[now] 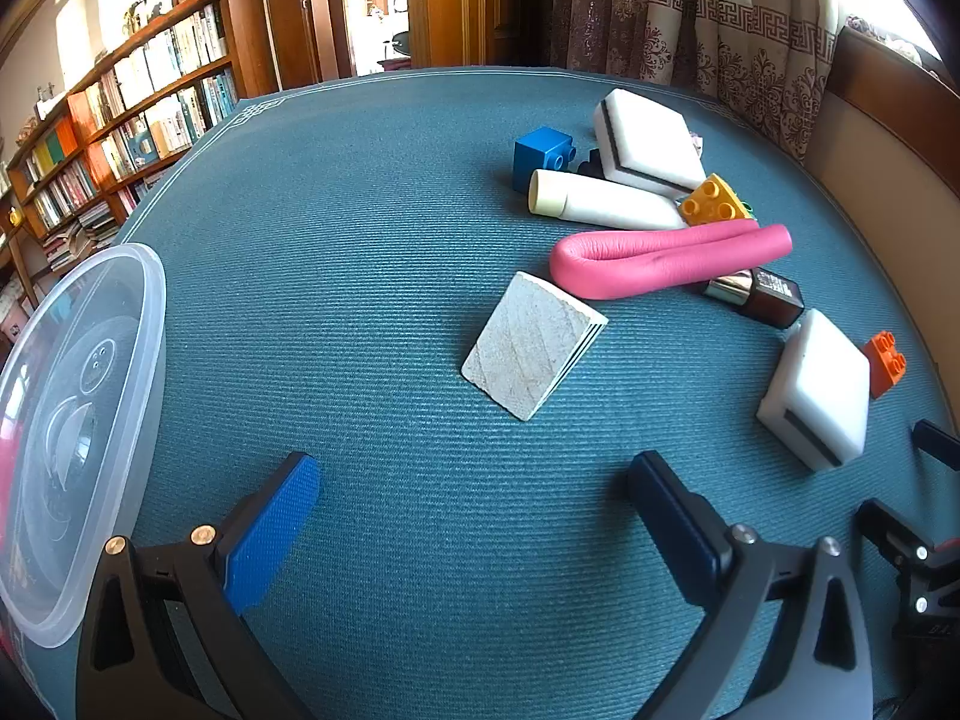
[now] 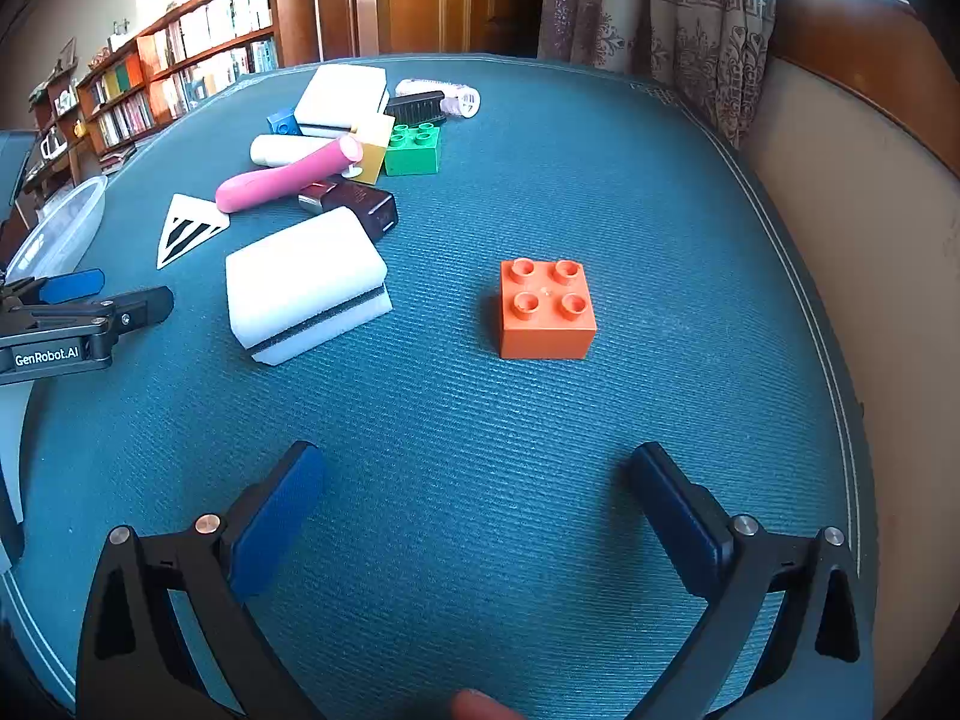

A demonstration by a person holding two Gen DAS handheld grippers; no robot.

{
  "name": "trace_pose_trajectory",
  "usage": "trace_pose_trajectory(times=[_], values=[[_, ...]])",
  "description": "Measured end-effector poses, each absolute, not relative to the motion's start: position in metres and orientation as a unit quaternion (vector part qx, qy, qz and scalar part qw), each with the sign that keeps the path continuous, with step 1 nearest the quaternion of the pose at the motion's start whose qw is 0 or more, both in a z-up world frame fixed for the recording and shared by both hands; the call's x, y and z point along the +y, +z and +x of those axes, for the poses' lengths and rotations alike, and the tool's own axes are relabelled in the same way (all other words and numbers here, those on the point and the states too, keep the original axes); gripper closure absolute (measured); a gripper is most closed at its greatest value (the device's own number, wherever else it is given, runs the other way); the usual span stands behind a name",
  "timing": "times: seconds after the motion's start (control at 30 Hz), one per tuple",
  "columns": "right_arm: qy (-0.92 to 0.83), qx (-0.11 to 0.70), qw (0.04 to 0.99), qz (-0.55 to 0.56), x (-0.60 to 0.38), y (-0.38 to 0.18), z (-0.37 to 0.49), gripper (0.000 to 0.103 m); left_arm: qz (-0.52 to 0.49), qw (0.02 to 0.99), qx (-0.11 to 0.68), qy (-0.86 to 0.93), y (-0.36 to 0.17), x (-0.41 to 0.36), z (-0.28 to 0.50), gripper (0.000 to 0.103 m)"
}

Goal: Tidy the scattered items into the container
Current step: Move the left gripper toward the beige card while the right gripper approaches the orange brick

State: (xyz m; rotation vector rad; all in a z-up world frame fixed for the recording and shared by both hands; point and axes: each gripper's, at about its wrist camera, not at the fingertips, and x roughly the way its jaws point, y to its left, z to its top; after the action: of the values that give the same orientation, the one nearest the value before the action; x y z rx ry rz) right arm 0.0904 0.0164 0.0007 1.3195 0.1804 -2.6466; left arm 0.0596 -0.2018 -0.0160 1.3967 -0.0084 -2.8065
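ribbed teal tabletop point(image 2: 540, 180) carries a glossy studded orange brick point(image 2: 546, 312) at centre frame; clear plastic container point(image 1: 78, 420) lower left; both hand-held grippers, left point(image 1: 474, 516) and right point(image 2: 474, 510), spread, empty.

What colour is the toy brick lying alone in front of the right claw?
Orange; the brick shows best in the right wrist view.

Right gripper point(image 2: 474, 480) spread wide, empty, short of orange four-stud brick point(image 2: 546, 312); white sponge point(image 2: 306, 282) just left of brick.
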Motion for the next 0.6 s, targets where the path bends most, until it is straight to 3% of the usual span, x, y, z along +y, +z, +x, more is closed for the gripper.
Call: trace_pose_trajectory(times=[0.6], values=[[-0.891,0.062,0.087,0.441,0.0165,-0.0009,0.0846,0.000,0.446,0.003,-0.002,-0.895,-0.0154,-0.2040,0.0601,0.000]])
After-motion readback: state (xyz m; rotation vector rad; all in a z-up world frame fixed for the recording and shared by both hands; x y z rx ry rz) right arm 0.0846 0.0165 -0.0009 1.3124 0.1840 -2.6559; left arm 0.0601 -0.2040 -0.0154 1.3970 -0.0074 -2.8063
